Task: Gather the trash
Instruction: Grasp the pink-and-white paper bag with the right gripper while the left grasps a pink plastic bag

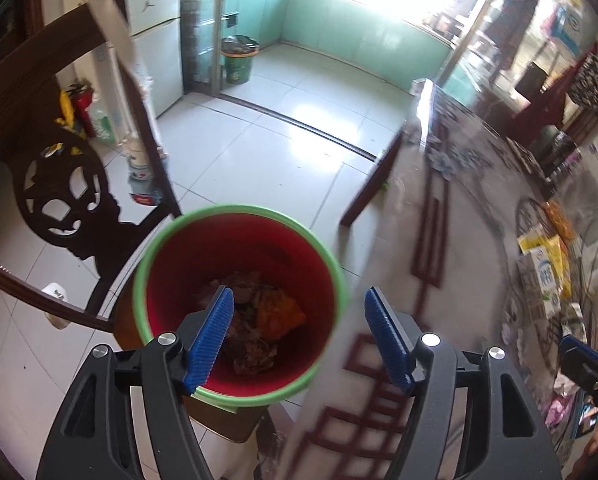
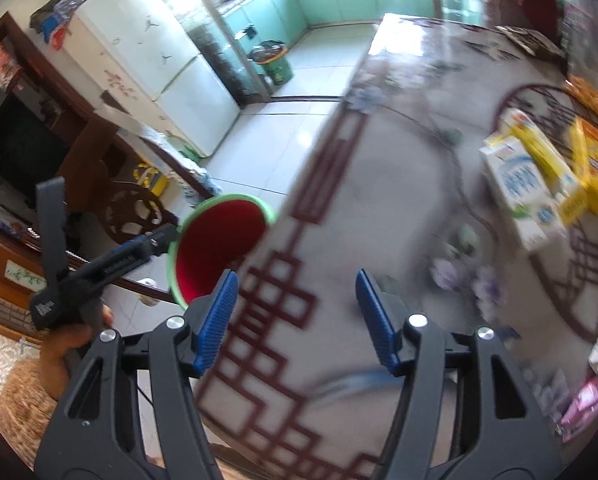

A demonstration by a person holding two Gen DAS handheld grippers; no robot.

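A red bin with a green rim (image 1: pixel 239 304) stands on a chair beside the table and holds brown and orange scraps (image 1: pixel 259 320). My left gripper (image 1: pixel 299 336) hangs open above the bin's right side, with nothing between its blue pads. The right wrist view shows the same bin (image 2: pixel 219 248) at the table's left edge, and the left gripper (image 2: pixel 155 242) reaching over it from a hand. Over the patterned tabletop my right gripper (image 2: pixel 295 316) is open and empty. Milk cartons and yellow boxes (image 2: pixel 539 176) lie to the right on the table, blurred.
The table (image 1: pixel 451 248) has a dark red lattice pattern and a glossy cover. A carved dark wooden chair (image 1: pixel 67 184) stands left of the bin. Pink and white wrappers (image 2: pixel 591 396) lie at the table's right edge. A green bucket (image 1: pixel 239 60) and a fridge (image 2: pixel 159 68) stand farther off.
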